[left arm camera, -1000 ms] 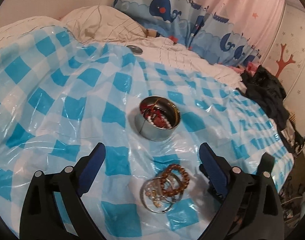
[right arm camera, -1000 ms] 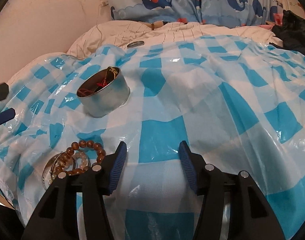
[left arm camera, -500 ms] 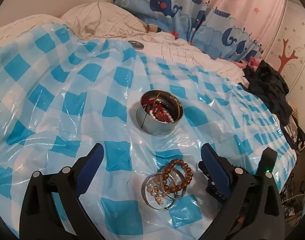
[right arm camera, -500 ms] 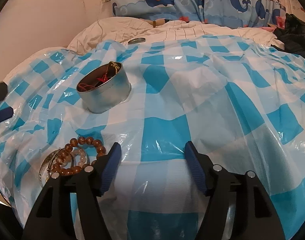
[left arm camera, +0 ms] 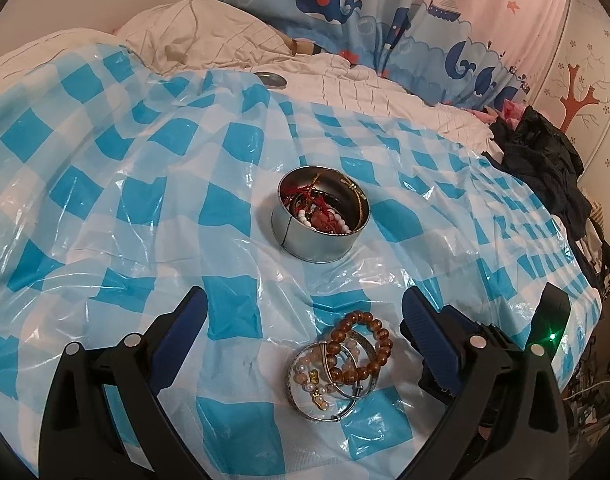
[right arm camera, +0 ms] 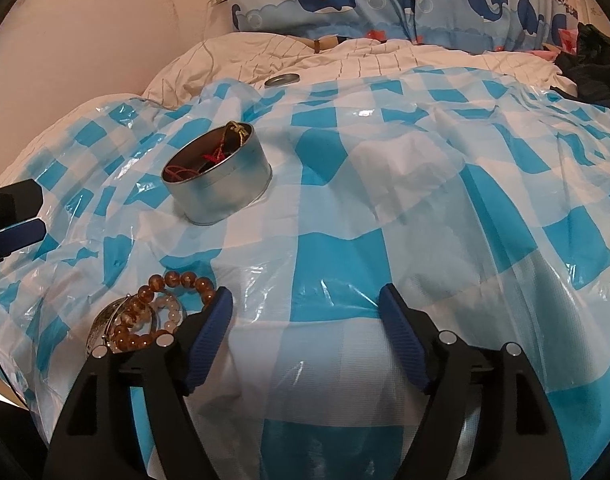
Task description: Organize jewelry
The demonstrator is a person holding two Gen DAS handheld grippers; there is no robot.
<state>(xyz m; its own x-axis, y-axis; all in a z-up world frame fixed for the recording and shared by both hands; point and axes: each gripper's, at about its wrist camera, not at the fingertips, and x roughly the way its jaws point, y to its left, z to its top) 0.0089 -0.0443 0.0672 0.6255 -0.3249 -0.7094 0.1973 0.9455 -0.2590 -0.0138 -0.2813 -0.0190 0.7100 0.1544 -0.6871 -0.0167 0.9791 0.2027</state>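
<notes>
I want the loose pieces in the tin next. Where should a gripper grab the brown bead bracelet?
Probably its far arc, from above: the brown bead bracelet lies flat, and that arc rests clear on the plastic sheet, while its near part overlaps the silver bangles.

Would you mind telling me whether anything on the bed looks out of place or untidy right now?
Yes. A heap of bracelets lies loose on the checked plastic sheet, outside the round tin that already holds other jewelry. A gold cord hangs over the tin's rim. The tin's lid sits apart, at the sheet's far edge.
</notes>
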